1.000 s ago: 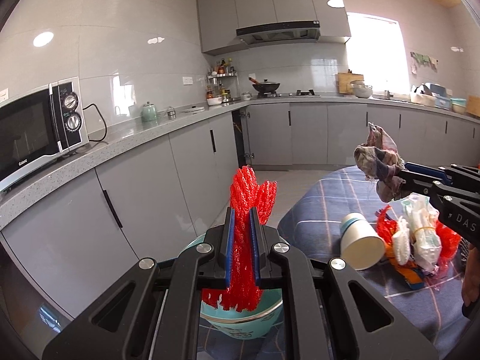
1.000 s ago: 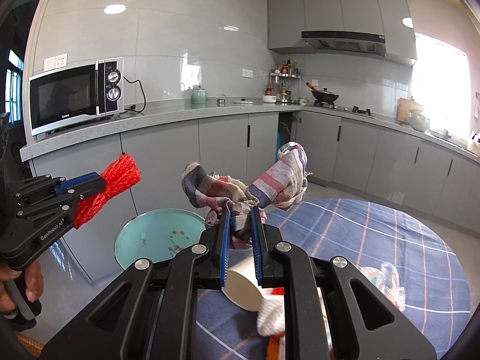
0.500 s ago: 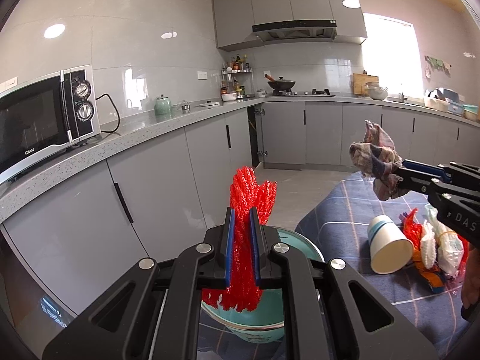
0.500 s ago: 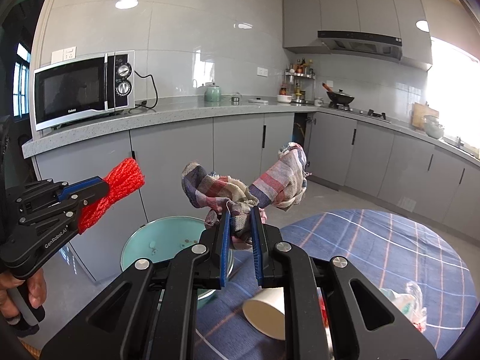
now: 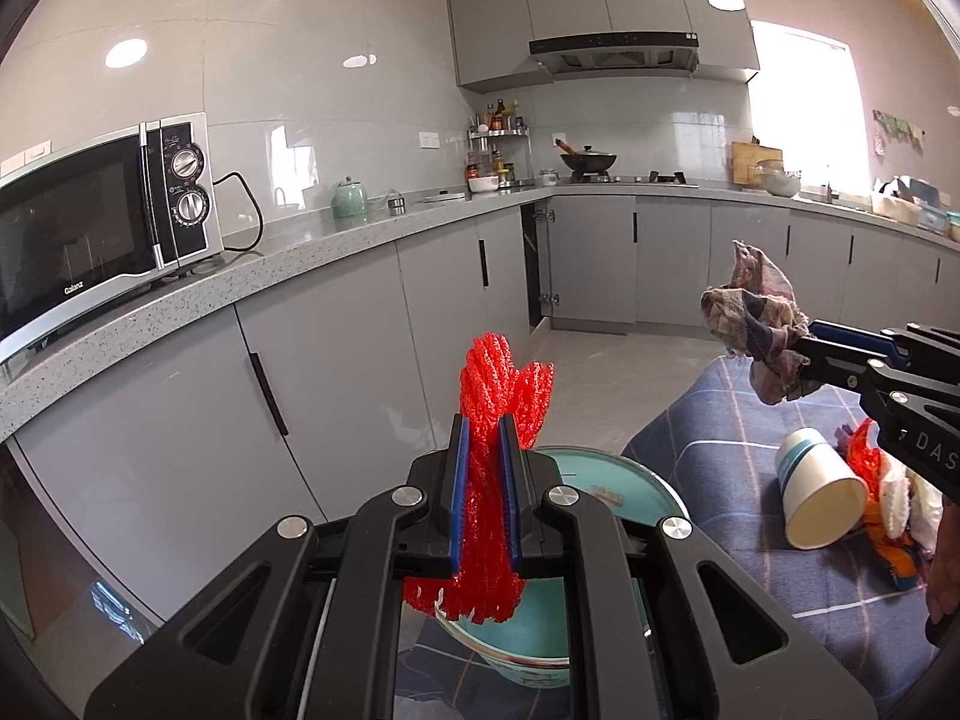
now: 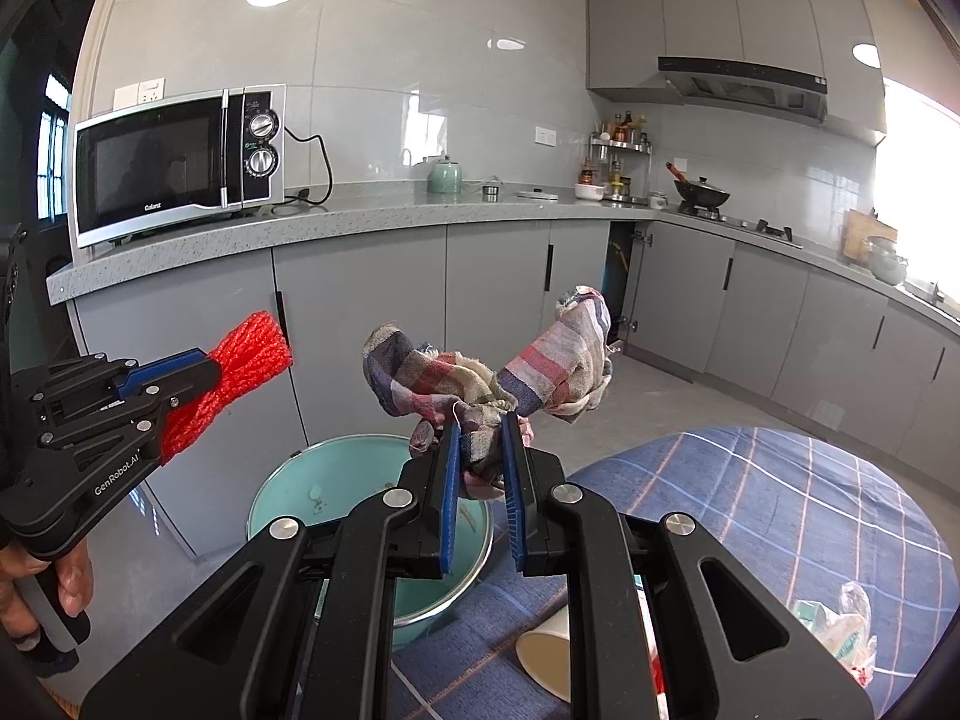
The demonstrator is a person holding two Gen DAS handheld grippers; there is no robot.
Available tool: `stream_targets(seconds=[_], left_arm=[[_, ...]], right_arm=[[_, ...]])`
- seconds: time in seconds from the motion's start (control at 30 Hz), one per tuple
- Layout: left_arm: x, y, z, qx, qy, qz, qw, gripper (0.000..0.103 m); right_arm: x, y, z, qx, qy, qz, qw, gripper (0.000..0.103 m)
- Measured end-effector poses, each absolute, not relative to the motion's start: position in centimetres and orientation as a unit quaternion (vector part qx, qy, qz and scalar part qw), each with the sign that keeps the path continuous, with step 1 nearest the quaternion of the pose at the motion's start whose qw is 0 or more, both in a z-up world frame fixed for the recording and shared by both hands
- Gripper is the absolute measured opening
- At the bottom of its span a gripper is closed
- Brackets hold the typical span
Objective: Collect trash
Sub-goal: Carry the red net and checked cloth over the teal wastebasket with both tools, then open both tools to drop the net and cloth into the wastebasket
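1. Currently, a bunched red mesh net is pinched between the narrow jaws of the left gripper, at the lower centre of the left wrist view.
2. A crumpled plaid cloth is clamped by the right gripper, at mid-frame of the right wrist view.
3. A teal bin is seen below both loads, beside the blue checked table.
4. The carrying step is judged to be in hand; release over the bin's opening is called for next.
5. More trash is left at the lower right: a tipped paper cup and what may be plastic wrappers, only partly visible.
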State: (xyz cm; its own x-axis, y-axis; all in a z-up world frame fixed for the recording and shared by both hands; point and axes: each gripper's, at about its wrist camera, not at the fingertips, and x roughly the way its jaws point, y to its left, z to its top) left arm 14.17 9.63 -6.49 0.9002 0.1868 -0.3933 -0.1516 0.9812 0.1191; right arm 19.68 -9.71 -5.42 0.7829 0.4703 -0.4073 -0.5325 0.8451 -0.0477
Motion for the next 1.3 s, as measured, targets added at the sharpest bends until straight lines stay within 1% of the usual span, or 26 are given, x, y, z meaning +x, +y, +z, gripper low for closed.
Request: stream_targets(seconds=[0.6, 0.9, 1.17, 1.3], left_arm=[[15.4, 10.2, -7.0, 0.038, 0.221, 0.090, 0.970, 0.011], [16.1, 10.6, -7.5, 0.038, 0.228, 0.095, 0.968, 0.013], [16.3, 11.0, -7.7, 0.031, 0.232, 0.092, 0.968, 0.014], [16.5, 11.0, -7.9, 0.027, 0.234, 0.084, 0.968, 0.015]], right_arm=[[20.9, -8.0, -6.4, -0.089, 0.204, 0.284, 0.932, 0.015], [21.4, -7.4, -6.9, -0.097, 0.212, 0.286, 0.929, 0.015], [21.8, -6.7, -7.3, -0.105, 0.219, 0.292, 0.925, 0.015], [21.9, -6.1, -7.7, -0.112, 0.225, 0.297, 0.921, 0.017]])
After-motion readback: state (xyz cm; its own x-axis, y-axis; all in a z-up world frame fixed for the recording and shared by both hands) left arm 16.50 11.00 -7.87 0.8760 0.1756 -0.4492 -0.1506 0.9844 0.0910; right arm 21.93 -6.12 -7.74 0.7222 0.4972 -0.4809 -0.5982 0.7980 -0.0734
